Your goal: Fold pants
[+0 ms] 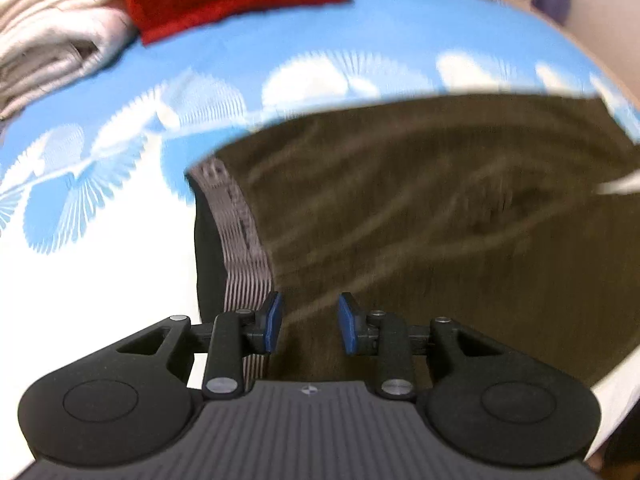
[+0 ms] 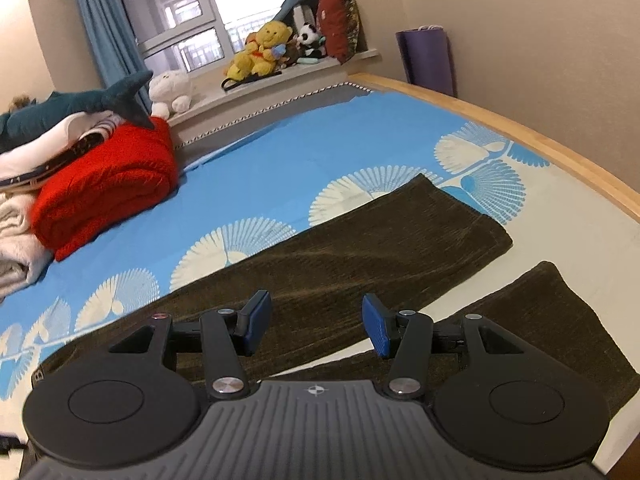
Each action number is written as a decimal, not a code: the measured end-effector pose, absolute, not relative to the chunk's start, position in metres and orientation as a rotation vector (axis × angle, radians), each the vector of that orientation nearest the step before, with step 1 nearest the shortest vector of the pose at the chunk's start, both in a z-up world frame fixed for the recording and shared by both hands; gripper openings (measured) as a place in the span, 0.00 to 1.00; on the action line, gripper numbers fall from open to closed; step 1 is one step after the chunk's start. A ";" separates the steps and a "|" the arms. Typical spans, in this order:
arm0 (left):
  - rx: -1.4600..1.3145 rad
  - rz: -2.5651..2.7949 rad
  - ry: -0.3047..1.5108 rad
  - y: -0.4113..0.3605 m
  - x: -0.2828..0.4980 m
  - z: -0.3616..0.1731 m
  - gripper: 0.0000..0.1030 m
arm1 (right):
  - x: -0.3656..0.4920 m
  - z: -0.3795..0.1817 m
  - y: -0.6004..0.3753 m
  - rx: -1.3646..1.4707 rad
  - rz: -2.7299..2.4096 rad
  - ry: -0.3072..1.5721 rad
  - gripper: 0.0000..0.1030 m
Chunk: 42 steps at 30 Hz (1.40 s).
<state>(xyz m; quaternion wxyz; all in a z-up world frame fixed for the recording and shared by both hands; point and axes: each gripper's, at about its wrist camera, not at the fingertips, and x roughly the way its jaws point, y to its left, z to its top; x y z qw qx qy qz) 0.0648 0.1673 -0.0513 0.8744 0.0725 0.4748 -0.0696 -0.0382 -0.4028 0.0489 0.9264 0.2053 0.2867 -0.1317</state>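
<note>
Dark olive-brown pants (image 2: 360, 240) lie spread flat on the bed, both legs stretching away to the right with a gap of sheet between them. In the left wrist view the pants (image 1: 420, 208) fill the middle, with the grey patterned waistband (image 1: 240, 236) at their left edge. My left gripper (image 1: 308, 322) is open and empty, hovering just above the waist end beside the waistband. My right gripper (image 2: 316, 322) is open and empty, above the upper part of the legs near the crotch.
The bed has a blue and white fan-patterned sheet (image 2: 260, 168). A folded red blanket (image 2: 104, 188) and a pile of white fabric (image 2: 16, 240) lie at the far left. Plush toys (image 2: 260, 52) sit on the windowsill. A wooden bed edge (image 2: 560, 152) runs on the right.
</note>
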 end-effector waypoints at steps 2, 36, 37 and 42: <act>0.109 -0.136 0.937 0.168 0.067 -0.040 0.33 | -0.036 0.049 -0.400 0.392 -0.279 0.597 0.51; 0.031 -0.222 0.928 0.144 0.206 -0.024 0.00 | 0.014 0.060 -0.357 0.211 -0.114 0.600 0.11; 0.020 -0.216 0.928 0.145 0.215 -0.030 0.01 | 0.016 0.059 -0.358 0.220 -0.107 0.605 0.11; 0.068 -0.161 0.938 0.146 0.261 -0.074 0.03 | 0.025 0.055 -0.366 0.258 -0.097 0.629 0.11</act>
